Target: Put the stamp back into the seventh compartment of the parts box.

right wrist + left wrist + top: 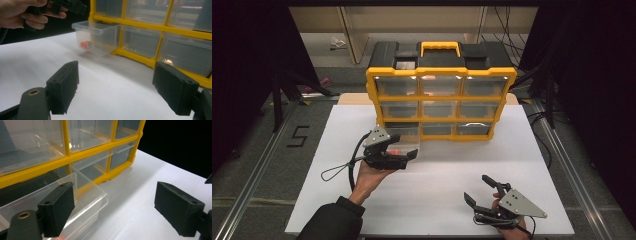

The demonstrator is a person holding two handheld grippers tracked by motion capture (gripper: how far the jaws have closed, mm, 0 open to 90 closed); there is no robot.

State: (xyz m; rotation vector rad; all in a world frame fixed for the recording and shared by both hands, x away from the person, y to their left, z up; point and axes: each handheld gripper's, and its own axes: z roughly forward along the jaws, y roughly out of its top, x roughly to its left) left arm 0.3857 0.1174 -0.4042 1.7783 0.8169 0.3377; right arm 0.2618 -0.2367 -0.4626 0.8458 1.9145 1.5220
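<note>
One drawer out: the clear drawer (98,37) stood pulled forward from the bottom-left slot of the yellow organizer (441,75), its front end past the frame and over the white table (437,200).
Left gripper (404,156): your jaws stood wide apart and gripped nothing; the near finger (57,208) overlapped the drawer's front corner, the far finger (177,207) sat well off to the side over bare table.
Right gripper (479,192): you held it low and well apart from the cabinet, jaws spread and empty, the drawer far ahead between its fingers (63,86).
Content: a small orange piece (86,45) lay inside the drawer near its front wall.
Step in hand, as I judged it: working that drawer with the left gripper.
How to do it well: you needed the front wall squarely between both fingers before closing, since only one finger was near it.
Care: a straight line along the slot would have kept the drawer from jamming or tipping the piece out.
</note>
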